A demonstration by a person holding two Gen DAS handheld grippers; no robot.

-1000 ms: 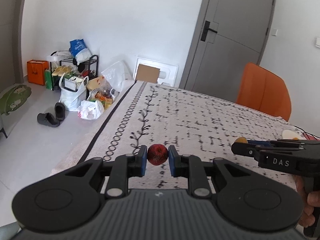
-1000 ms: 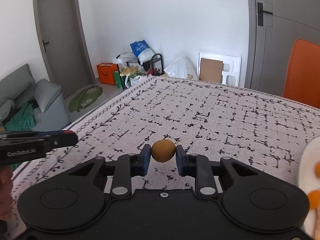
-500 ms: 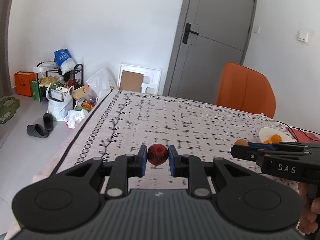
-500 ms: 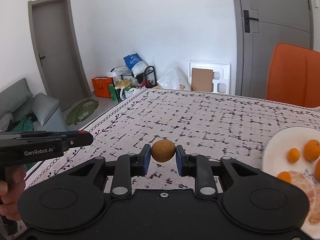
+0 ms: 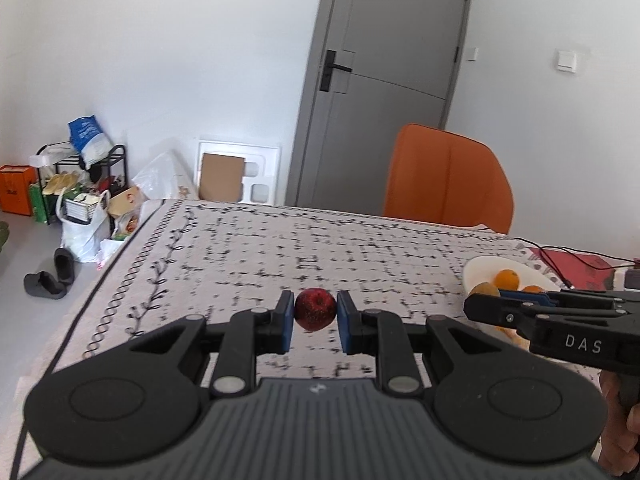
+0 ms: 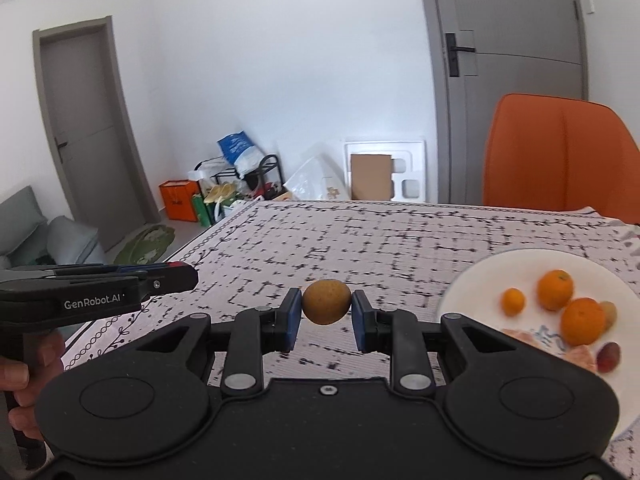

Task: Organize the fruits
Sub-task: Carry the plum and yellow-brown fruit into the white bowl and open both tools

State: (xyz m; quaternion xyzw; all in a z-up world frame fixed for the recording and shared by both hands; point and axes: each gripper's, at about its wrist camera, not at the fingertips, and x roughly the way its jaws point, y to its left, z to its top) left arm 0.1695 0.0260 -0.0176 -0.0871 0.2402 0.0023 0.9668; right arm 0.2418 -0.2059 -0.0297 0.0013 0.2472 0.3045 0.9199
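Note:
My left gripper (image 5: 315, 312) is shut on a small dark red fruit (image 5: 315, 309) and holds it above the patterned tablecloth (image 5: 320, 248). My right gripper (image 6: 326, 309) is shut on a round brownish-yellow fruit (image 6: 326, 306), also held above the cloth. A white plate (image 6: 516, 268) lies to the right with several oranges (image 6: 555, 289), peeled citrus pieces and a reddish fruit on it. The plate also shows in the left wrist view (image 5: 480, 270), partly behind the right gripper's side (image 5: 560, 320). The left gripper shows from the side in the right wrist view (image 6: 120, 286).
An orange chair (image 5: 448, 176) stands at the table's far side before a grey door (image 5: 384, 80). A red item with a black cable (image 5: 568, 258) lies on the far right. Bags, a rack and slippers (image 5: 48, 276) crowd the floor at the left.
Both grippers have swung to the right with their fruits still held. The plate of oranges has come further into both views.

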